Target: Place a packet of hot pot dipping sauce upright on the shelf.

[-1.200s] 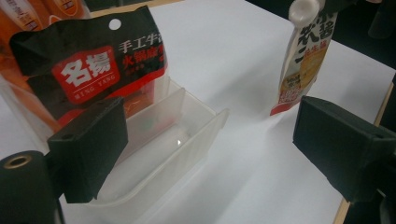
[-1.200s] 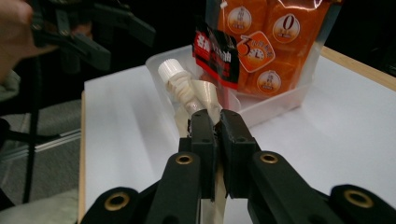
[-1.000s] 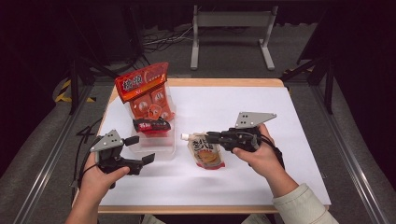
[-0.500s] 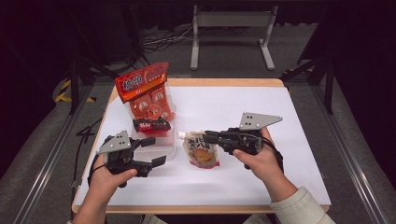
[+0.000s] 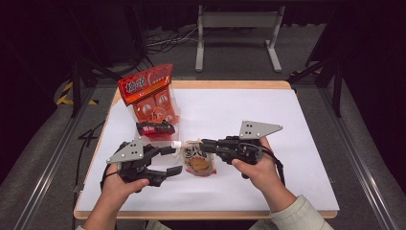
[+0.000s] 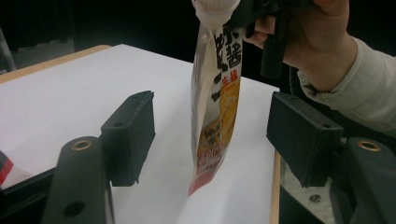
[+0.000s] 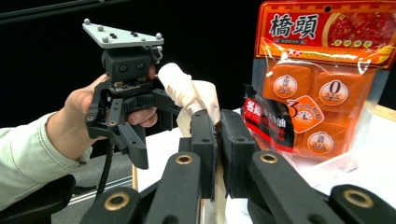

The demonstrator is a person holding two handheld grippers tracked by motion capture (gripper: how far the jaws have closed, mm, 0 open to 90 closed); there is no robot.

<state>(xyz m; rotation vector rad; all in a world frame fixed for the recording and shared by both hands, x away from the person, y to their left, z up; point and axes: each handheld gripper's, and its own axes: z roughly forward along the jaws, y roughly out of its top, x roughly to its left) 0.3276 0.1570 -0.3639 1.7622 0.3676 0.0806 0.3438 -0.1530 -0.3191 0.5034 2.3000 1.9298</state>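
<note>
**Bystanders on the worktop**

A tall orange snack bag (image 5: 148,96) stands at the far left of the white worktop (image 5: 287,124), a small dark packet (image 5: 155,128) leaning at its foot. Beyond the far edge, a grey metal stand (image 5: 237,28) rests on the floor.

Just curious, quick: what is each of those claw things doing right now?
Left gripper: open, holding nothing, jaws either side of the sauce pouch.
Right gripper: shut on the sauce pouch, near its top.
</note>
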